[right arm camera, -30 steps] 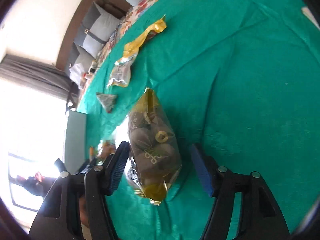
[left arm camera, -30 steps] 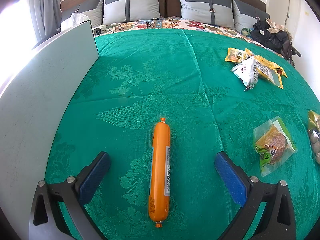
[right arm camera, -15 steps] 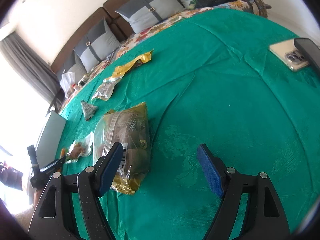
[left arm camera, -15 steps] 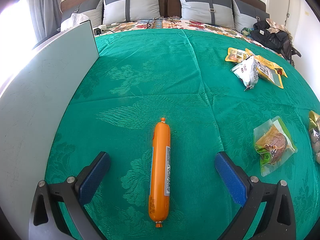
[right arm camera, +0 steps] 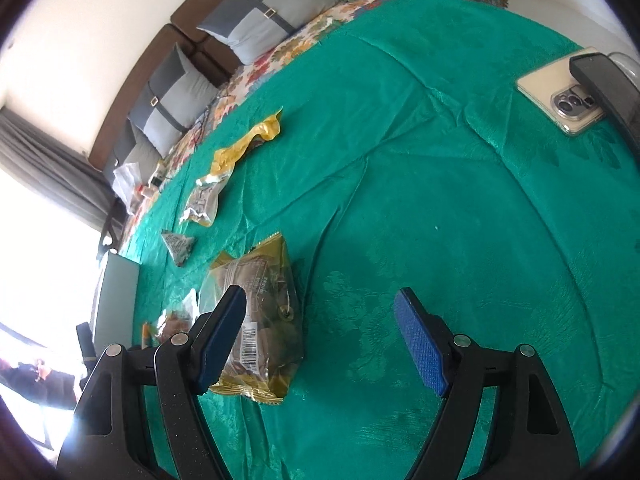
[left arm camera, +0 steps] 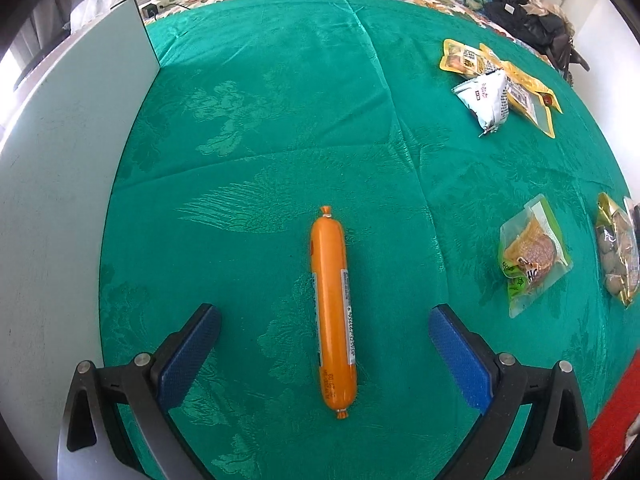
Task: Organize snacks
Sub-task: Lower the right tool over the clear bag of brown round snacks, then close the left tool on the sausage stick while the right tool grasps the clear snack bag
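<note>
An orange sausage stick (left arm camera: 333,312) lies on the green bedspread (left arm camera: 280,140), between the wide-open fingers of my left gripper (left arm camera: 324,322), untouched. To its right lie a clear pouch with a brown snack (left arm camera: 530,256) and a gold bag of round snacks (left arm camera: 616,252). In the right wrist view the gold bag (right arm camera: 260,320) lies flat, partly behind the left finger of my open, empty right gripper (right arm camera: 320,320). A white triangular pack (left arm camera: 486,98) and yellow pouches (left arm camera: 520,84) lie farther back.
A pale grey board (left arm camera: 60,160) stands along the left edge of the bed. A phone (right arm camera: 560,94) lies at the far right of the cover. Grey pillows (right arm camera: 256,20) and a headboard are at the back. Dark bags (left arm camera: 532,24) sit at the back right.
My right gripper let the gold bag down onto the cover and shifted right, so the bag now lies by its left finger. The left gripper tilted down slightly; the sausage has not moved.
</note>
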Demonstrator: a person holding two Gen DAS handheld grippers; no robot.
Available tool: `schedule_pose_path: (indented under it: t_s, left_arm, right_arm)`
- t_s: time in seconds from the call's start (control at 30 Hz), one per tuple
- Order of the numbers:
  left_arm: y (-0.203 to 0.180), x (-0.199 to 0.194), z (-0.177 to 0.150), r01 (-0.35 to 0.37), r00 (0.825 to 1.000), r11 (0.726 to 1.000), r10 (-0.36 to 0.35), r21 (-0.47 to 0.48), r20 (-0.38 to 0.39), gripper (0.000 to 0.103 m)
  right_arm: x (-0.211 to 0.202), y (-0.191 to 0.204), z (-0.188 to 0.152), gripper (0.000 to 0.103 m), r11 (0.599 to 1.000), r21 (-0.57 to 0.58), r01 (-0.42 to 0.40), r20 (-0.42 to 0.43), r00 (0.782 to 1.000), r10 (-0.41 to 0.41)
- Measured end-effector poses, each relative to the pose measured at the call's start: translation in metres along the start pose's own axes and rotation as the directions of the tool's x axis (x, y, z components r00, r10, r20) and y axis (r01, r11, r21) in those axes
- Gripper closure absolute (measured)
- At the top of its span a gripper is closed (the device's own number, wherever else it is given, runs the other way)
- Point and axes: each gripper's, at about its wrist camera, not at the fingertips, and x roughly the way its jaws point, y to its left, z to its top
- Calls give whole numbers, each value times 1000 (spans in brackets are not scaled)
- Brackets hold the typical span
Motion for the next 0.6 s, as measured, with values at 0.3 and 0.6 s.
schedule_pose_path:
  t_s: [0.3,0.6]
  left_arm:
    - [-9,-16,-21,55,996,997,-50,-63,80,88]
    - [-3,-54,-73,212,964,971,-189,-112,185,88]
  right_arm:
    - [71,103,17,24,927,-328,179,-295,913,-281]
    - [54,97,1,41,936,-314,160,-247,938,-243]
